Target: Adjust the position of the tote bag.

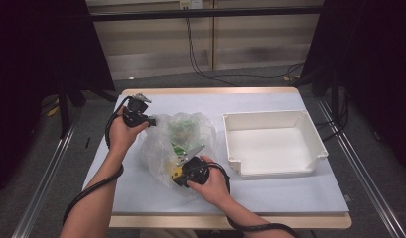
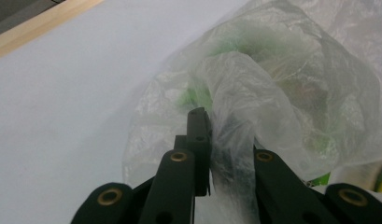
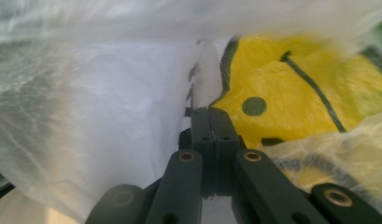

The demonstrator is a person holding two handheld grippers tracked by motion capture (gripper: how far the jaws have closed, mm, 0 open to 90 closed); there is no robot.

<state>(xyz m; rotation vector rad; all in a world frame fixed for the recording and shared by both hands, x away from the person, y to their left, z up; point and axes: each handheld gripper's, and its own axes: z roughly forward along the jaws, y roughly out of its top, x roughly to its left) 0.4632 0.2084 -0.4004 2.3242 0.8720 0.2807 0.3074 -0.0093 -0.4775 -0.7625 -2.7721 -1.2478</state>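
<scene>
Two grippers, left fingers (image 2: 198, 135) pinching clear plastic bag (image 1: 178, 141), right fingers (image 3: 212, 135) closed on its film

Crumpled clear plastic bag (image 1: 178, 144) lying mid-table, bulging with green items and a yellow smiley-face packet (image 3: 296, 88) showing through.

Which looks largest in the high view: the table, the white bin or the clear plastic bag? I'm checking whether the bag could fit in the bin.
Largest to smallest as seen:
1. Table
2. White bin
3. Clear plastic bag, slightly smaller than the bin; crumpled, so its true size is unsure.
</scene>
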